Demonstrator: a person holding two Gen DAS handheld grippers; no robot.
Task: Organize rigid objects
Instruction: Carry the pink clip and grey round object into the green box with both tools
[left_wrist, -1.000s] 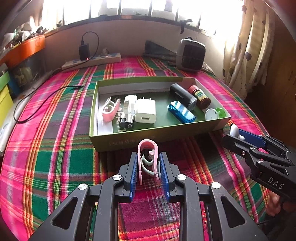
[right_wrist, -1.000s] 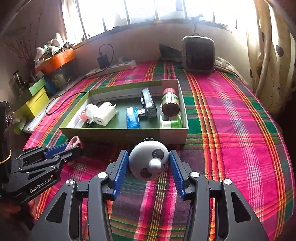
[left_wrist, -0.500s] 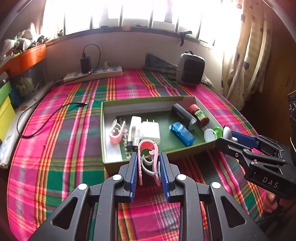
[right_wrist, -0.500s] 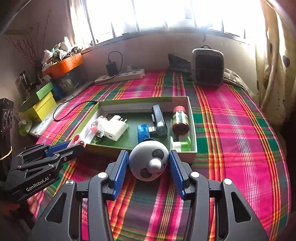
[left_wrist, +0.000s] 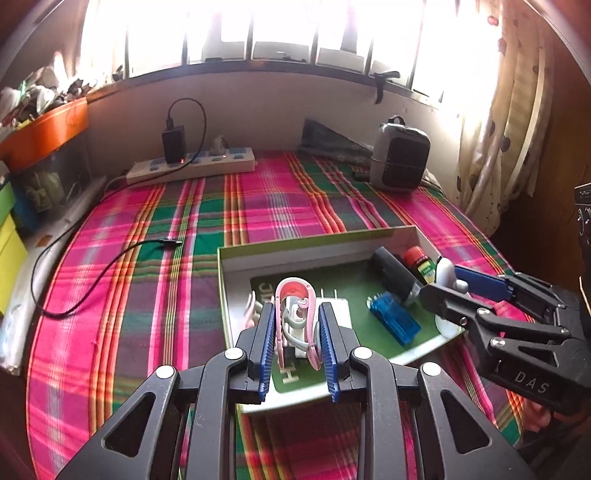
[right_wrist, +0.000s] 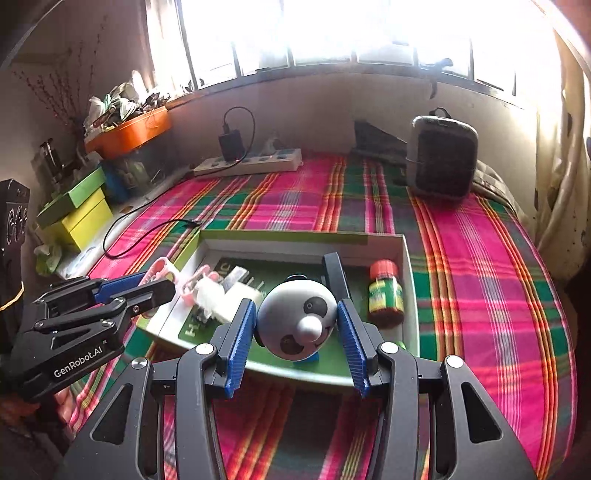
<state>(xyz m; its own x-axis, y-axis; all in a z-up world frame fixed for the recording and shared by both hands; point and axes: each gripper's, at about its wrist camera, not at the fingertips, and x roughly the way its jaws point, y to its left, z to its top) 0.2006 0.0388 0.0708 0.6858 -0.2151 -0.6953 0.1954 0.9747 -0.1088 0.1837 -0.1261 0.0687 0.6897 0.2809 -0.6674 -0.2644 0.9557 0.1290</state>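
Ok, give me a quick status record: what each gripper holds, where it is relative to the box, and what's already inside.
left gripper: shut on pink clip, over the box's left part
right gripper: shut on panda ball, over the box's near edge
box: green, open, on the plaid cloth
box contents: white charger, blue case, black device, red-capped bottle, second pink clip
both items: not released

Both tongs lifted and moved forward: left tongs (left_wrist: 297, 334) with pink clip (left_wrist: 295, 295) now over the green box (left_wrist: 314, 240), was short of it; right tongs (right_wrist: 297, 330) with panda ball (right_wrist: 297, 319) likewise over its near edge.
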